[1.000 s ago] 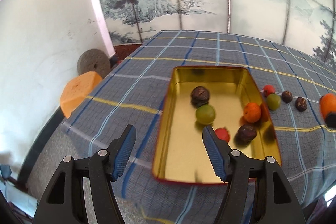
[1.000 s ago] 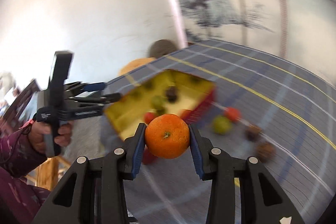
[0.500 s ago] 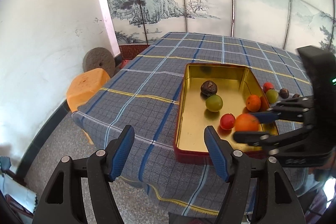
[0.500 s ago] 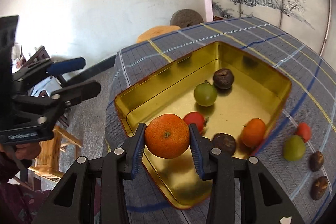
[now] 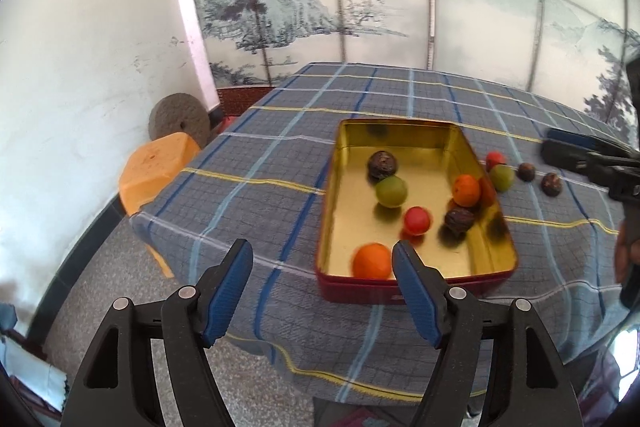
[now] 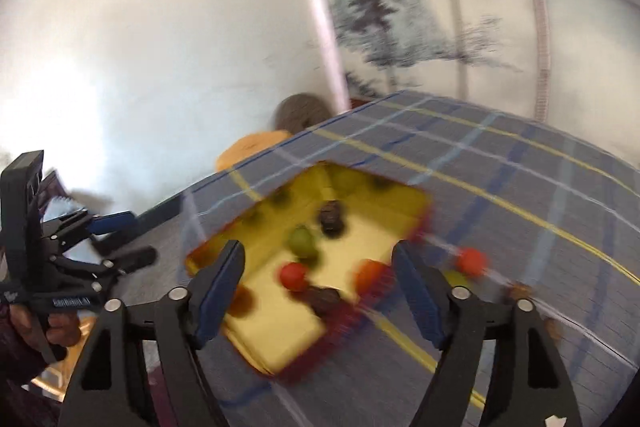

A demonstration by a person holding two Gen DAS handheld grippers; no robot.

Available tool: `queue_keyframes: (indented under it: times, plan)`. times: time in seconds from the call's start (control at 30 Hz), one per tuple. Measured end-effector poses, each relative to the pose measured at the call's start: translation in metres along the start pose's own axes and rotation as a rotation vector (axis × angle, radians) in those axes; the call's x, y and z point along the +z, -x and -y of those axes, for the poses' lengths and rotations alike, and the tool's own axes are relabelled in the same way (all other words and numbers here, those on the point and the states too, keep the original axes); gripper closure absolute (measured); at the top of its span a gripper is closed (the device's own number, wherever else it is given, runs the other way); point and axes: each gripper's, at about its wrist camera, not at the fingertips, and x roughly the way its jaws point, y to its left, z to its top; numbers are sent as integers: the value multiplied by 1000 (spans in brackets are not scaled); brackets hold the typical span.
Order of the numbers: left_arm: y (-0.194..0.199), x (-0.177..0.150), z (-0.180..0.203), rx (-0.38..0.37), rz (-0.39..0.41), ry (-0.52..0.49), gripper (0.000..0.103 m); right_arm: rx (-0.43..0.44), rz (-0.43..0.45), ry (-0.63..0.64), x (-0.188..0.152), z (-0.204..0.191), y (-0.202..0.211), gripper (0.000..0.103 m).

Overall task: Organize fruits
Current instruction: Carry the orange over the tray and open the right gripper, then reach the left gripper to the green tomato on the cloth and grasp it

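- Gold-lined tin tray with red outer walls sits on a blue plaid tablecloth crossed by yellow and pale blue lines.
- Inside the tray, in the left wrist view: a dark wrinkled fruit near the far end, a green fruit just beside it, a red fruit toward the middle, a small orange fruit by the right wall, another dark fruit below it, and a larger orange close to the near wall.
- Outside the tray, on the cloth to its right, lie a red fruit, a green fruit touching the tray's wall or just beside it, and two dark fruits further right.
- Left gripper hangs before the tray's near end, jaws wide apart and holding nothing.
- Right gripper is over the table's near side, jaws likewise spread and empty; its view is motion-blurred, with the tray between its fingers.
- An orange stool and a round grey stone disc stand by the white wall.
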Motion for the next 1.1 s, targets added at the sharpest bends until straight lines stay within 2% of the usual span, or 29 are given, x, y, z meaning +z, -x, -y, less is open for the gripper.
queue_keyframes:
  times: [0.1, 0.23, 0.37, 0.57, 0.7, 0.83, 0.9, 1.03, 1.1]
  plan:
    - [3, 4, 15, -75, 9, -39, 30, -143, -8, -65, -24, 53, 38, 25]
    - [11, 16, 47, -157, 43, -137, 30, -375, -110, -100, -61, 115, 73, 26]
    - [11, 37, 90, -271, 40, -256, 30, -472, -146, -125, -84, 148, 95, 26]
    - [-16, 84, 153, -416, -37, -336, 32, -429, -109, -220, -104, 179, 107, 26]
    - [-53, 102, 199, -408, -91, -413, 33, -383, -96, -256, -113, 187, 106, 26]
    - [-98, 103, 228, -393, -176, -483, 40, -333, -46, -288, -115, 189, 114, 26]
    - [-117, 101, 235, -376, -213, -502, 44, -311, -35, -305, -116, 192, 118, 26]
    - [-146, 100, 243, -333, -264, -505, 44, -281, -30, -296, -113, 190, 118, 26]
    - [-155, 101, 242, -335, -283, -491, 44, -270, -27, -285, -112, 187, 117, 26]
